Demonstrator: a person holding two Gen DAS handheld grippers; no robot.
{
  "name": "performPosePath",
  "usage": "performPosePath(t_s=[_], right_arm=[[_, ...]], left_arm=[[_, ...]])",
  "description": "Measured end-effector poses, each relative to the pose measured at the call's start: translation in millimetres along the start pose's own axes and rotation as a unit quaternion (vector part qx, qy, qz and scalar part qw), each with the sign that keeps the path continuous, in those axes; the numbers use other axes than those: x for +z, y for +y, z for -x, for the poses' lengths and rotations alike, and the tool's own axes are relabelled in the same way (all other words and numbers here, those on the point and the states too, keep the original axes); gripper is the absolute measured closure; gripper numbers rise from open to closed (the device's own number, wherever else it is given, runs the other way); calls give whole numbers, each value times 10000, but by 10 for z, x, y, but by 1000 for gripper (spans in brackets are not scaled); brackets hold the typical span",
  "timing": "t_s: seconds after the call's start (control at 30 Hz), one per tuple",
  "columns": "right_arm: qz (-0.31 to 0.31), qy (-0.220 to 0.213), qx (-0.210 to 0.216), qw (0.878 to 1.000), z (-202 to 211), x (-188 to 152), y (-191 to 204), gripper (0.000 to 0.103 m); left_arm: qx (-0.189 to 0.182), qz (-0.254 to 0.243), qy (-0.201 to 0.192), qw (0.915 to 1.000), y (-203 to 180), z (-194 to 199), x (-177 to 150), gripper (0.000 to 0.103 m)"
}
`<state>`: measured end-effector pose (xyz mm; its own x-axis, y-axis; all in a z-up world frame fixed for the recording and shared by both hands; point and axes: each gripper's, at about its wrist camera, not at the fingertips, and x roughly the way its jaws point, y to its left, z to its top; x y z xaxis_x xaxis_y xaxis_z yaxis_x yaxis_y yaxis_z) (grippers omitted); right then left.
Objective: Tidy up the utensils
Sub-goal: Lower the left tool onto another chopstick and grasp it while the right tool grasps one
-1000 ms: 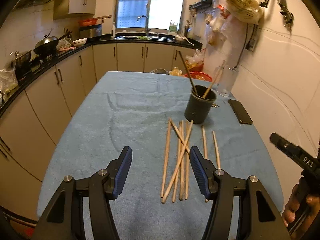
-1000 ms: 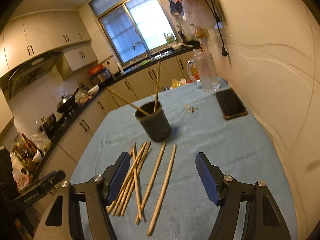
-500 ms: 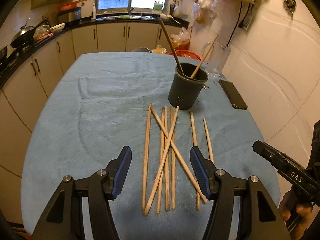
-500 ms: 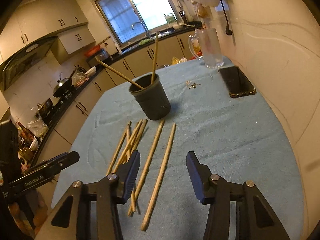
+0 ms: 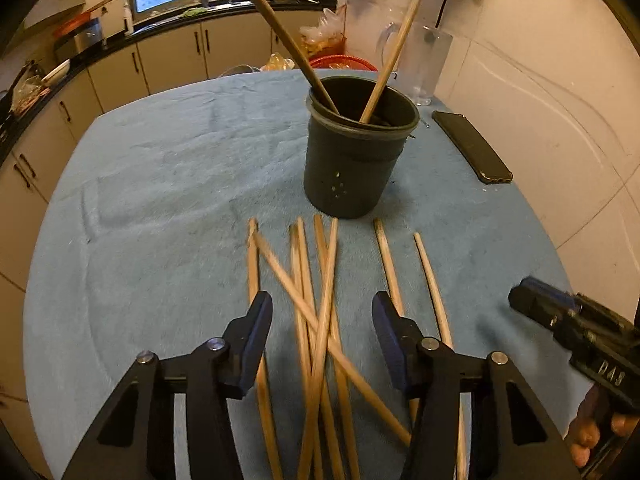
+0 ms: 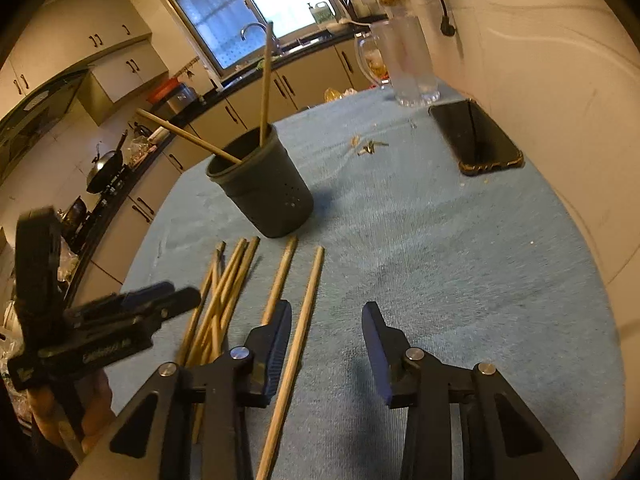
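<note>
Lying between left gripper (image 5: 322, 316) jaws: crossed chopsticks (image 5: 316, 320), ungripped.

The right tongs (image 6: 326, 334), jaws just narrowing yet apart, straddle one chopstick (image 6: 308, 300) on the blue-clothed desk (image 6: 460, 264), beside a loose pile (image 6: 224, 292) near the left tongs (image 6: 168, 300), before a dark cup (image 6: 264, 192) holding two sticks.

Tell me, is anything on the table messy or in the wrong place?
Yes. Most chopsticks lie loose on the blue cloth, some crossed over each other, though only two stand in the dark cup. A few small scraps also lie on the cloth between the cup and the phone.
</note>
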<state>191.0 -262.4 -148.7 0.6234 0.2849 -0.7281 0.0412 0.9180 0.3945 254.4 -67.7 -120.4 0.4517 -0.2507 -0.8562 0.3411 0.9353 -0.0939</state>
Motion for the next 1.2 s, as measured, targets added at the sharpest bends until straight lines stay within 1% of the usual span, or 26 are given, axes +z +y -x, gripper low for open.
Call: performPosePath(t_s=[0.1, 0.2, 0.27, 0.3, 0.43, 0.57, 0.63, 0.7, 0.73, 0.83, 0.9, 0.93, 1.07, 1.1, 1.17, 1.2], right_arm=[[-4, 116, -5, 9999, -116, 7, -14, 64], [11, 220, -9, 9998, -215, 20, -10, 64], [33, 283, 0, 9996, -266, 49, 4, 64], [61, 327, -17, 9994, -298, 65, 16, 64], [176, 396, -40, 9991, -411, 144, 89, 63], [568, 650, -323, 9957, -650, 227, 224, 63], [684, 669, -401, 9946, -738, 261, 281, 63], [802, 870, -483, 9918, -871, 262, 336, 64], [857, 923, -536, 9906, -913, 252, 354, 63], [1294, 902, -937, 9830, -970, 217, 491, 71], [1482, 877, -1106, 9788, -988, 197, 538, 80], [1619, 875, -1211, 9754, -998, 185, 571, 82], [1938, 856, -1381, 9675, -1014, 140, 676, 93], [1997, 832, -1370, 9667, -1017, 129, 700, 96], [1963, 724, -1278, 9695, -1009, 123, 682, 96], [1848, 705, -1164, 9733, -979, 130, 640, 96]], left_arm=[[-43, -30, 82, 10000, -5, -121, 83, 56], [-61, -100, 176, 9998, -23, -228, 122, 60], [25, -124, 274, 9995, -38, -300, 148, 67], [4, -138, 278, 9995, -29, -306, 157, 73], [-20, -166, 345, 9993, -49, -381, 173, 82], [-88, -162, 367, 9992, -65, -412, 188, 85], [-103, -157, 384, 9991, -53, -429, 192, 92], [-115, -84, 404, 9991, -22, -442, 192, 95], [-115, -59, 374, 9992, -7, -424, 188, 95], [-122, 4, 147, 9998, 65, -283, 176, 96], [-168, 123, -23, 9998, 141, -116, 166, 96], [-198, 203, -111, 9995, 178, -36, 154, 96], [-284, 636, -505, 9963, 380, 371, 43, 97], [-284, 707, -576, 9954, 412, 452, 13, 97], [-259, 828, -771, 9932, 466, 645, -64, 97], [-191, 869, -853, 9924, 471, 730, -106, 97]])
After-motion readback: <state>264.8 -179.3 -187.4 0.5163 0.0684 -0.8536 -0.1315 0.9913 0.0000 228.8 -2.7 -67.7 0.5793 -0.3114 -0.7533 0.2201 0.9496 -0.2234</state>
